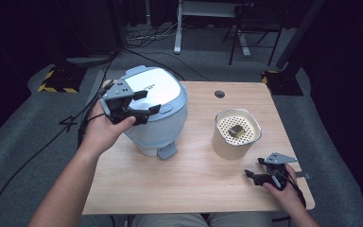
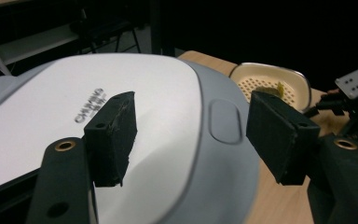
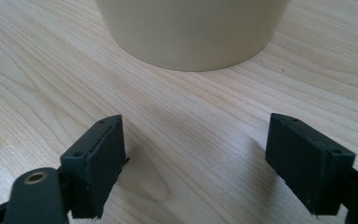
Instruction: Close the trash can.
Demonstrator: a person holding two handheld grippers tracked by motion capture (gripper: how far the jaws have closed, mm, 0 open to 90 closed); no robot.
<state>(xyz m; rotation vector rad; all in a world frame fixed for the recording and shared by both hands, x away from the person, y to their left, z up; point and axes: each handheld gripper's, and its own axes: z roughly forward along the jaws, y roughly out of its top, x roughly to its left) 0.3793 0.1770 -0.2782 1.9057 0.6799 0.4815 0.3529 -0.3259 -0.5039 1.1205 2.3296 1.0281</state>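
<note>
As a person's 2 forearms reached in over a light wooden table [image 1: 189, 179], the left gripper [image 1: 141, 102] hung above the white lid of a grey-and-white rice cooker [image 1: 163, 120] standing at the table's left side. Its jaws stood wide apart with nothing between them. Seen along the left gripper [image 2: 191, 135] in its own view, the black pads [image 2: 112, 135] framed the lid's grey lettering and an oval button [image 2: 226, 121] near the cooker's front edge, though whether they touched the lid could not be told.

Toward the table's right, a cream pot [image 1: 236, 135] held a perforated insert with 1 small dark object [image 1: 237, 130] resting on it; what that was could not be made out.

Near the right front corner, the right gripper [image 1: 254, 172] sat low over the wood, just in front of the pot. In the right gripper view its jaws were also spread, empty, above bare woodgrain, the right gripper [image 3: 193, 149] pointing at the pot's rounded base [image 3: 191, 32].
</note>
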